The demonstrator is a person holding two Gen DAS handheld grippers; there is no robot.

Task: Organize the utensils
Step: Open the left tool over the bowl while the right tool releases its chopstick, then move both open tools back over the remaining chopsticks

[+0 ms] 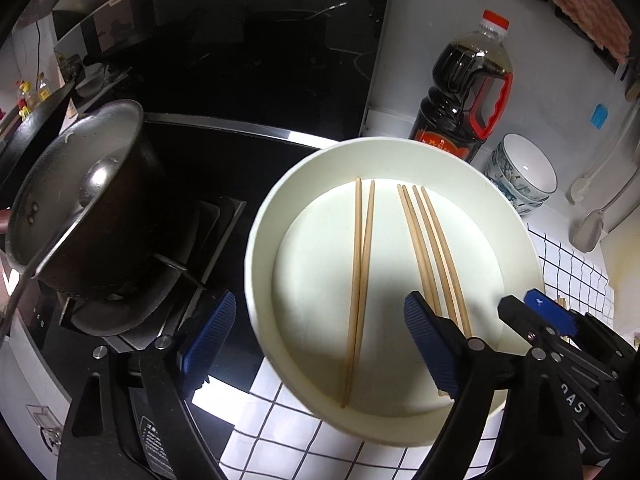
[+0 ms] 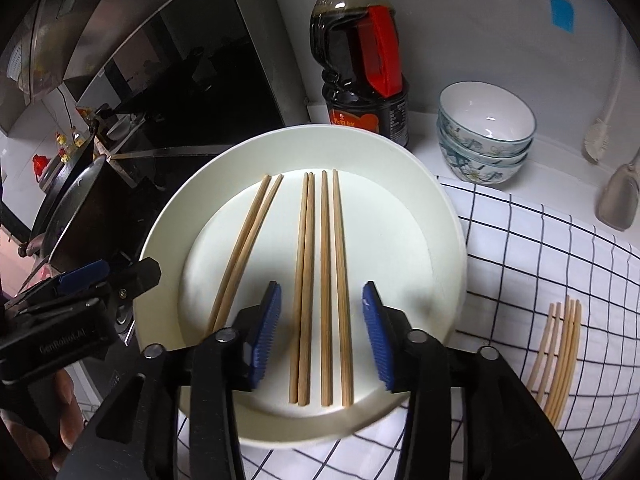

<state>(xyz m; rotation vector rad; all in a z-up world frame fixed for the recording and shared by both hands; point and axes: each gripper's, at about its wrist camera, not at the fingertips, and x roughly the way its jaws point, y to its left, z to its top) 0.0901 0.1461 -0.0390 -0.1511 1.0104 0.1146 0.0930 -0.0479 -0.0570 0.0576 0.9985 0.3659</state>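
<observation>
Six chopsticks are seen lying flat on a white plate [image 1: 264, 240] in the left wrist view: a pair [image 1: 359, 280] on the left and a group of four [image 1: 430, 252] on the right. The left tool [image 1: 316, 344] is held above the near part of the plate with its jaws spread wide and nothing gripped. The pair lies between its two blue pads [image 1: 208, 344], nearer the right one, and is touched by neither. The long axes of the pair run from the near rim away toward the far rim, the two sticks meeting at the near end. The group of four is partly hidden behind the right pad, and its sticks fan slightly apart toward the far end. The right tool [image 1: 536, 312] is seen at the lower right edge. A dark sauce bottle [image 1: 460, 92] and stacked bowls [image 1: 524, 176] stand beyond the plate, and a pot [image 1: 72, 200] sits on the stove at the left.

In the right wrist view the right tool [image 2: 322, 336] is held over the plate [image 2: 440, 216] with its jaws partly apart and empty. The group of four [image 2: 320, 280] lies between the pads without contact, its sticks nearly parallel and pointing straight away from the camera. The pair [image 2: 244, 248] lies just left of the left pad, leaning rightward at its far end. More chopsticks [image 2: 556, 352] are seen on the checked cloth [image 2: 540, 248] covering the table, well right of the plate. The left tool [image 2: 100, 276] is visible at the left edge, held by a hand [image 2: 48, 416].
</observation>
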